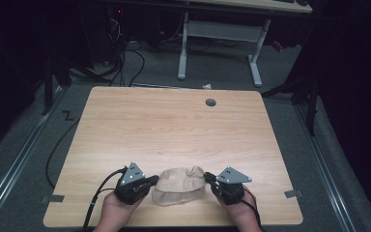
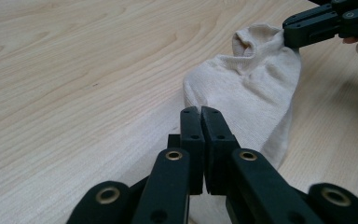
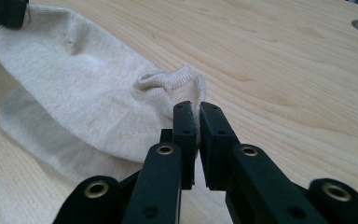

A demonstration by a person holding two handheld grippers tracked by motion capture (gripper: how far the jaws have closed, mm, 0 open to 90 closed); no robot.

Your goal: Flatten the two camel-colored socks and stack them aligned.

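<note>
Near the front edge of the pale wooden table (image 1: 174, 125), both pairs of tongs — left gripper (image 1: 150, 181) and right gripper (image 1: 208, 179) — clamp opposite ends of a beige knitted sock (image 1: 179, 186).

A wooden table (image 1: 174, 125) with a grommet hole (image 1: 210, 102).

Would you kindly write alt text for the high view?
Two hand-held grippers, the left gripper and right gripper, pinch opposite ends of a beige sock lying near the front edge of a light wooden table.
</note>
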